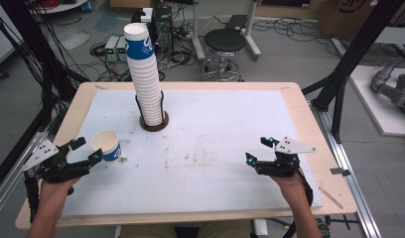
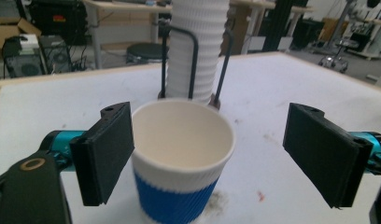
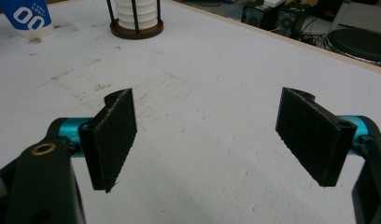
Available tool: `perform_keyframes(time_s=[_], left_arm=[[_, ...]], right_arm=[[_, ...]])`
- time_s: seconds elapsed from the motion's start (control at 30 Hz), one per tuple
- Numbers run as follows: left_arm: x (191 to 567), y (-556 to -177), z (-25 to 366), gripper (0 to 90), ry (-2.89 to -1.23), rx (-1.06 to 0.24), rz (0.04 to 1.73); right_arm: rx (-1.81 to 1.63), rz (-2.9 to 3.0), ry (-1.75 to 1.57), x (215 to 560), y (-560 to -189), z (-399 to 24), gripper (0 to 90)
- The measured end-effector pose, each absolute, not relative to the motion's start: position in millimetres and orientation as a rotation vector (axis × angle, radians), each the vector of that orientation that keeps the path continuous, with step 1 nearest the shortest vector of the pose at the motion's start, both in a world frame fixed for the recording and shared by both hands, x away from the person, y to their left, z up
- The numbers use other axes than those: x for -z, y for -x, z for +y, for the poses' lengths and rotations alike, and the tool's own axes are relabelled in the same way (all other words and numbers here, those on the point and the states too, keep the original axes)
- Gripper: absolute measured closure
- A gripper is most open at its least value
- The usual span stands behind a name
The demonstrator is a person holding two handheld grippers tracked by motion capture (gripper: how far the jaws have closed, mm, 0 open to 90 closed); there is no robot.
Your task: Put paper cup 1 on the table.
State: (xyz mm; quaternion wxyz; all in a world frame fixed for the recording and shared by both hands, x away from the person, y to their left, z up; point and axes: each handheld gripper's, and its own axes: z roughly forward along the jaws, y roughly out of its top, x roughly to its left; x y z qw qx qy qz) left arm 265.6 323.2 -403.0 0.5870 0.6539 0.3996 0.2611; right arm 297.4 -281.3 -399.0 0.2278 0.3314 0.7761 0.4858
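A single paper cup (image 1: 107,145) (image 2: 179,158), white with a blue band, stands upright on the white mat at the left. My left gripper (image 1: 90,150) (image 2: 215,154) is open around it; the left pad sits close to the cup's side, and the right pad stands well clear of it. Behind the cup rises a tall stack of the same cups (image 1: 143,74) (image 2: 198,46) in a dark wire holder with a round base (image 1: 154,124). My right gripper (image 1: 259,149) (image 3: 207,135) hovers open over bare mat at the right, with nothing between its pads. In the right gripper view the lone cup (image 3: 27,16) and the stack (image 3: 135,11) lie far off.
The white mat (image 1: 215,129) covers most of a wooden table (image 1: 300,104). Smudges mark the mat near its middle. Beyond the far edge are a black stool (image 1: 224,42), computer boxes (image 1: 116,48) and cables on the floor. Black frame posts (image 1: 357,44) stand at both sides.
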Motion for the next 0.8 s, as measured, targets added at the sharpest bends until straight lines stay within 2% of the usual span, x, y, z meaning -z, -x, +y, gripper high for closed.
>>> perform_keyframes(time_s=[0.33,0.8], left_arm=[[386.2,-276.5,290.5,16.4,-1.448,-0.535,0.819],[380.1,-294.1,262.1,16.6,-1.473,-0.520,0.743]], right_arm=[[-1.326,2.134,-0.940,399.2,-297.8,-287.0,21.0],[-1.332,2.106,-0.953,393.9,-301.1,-288.2,21.0]])
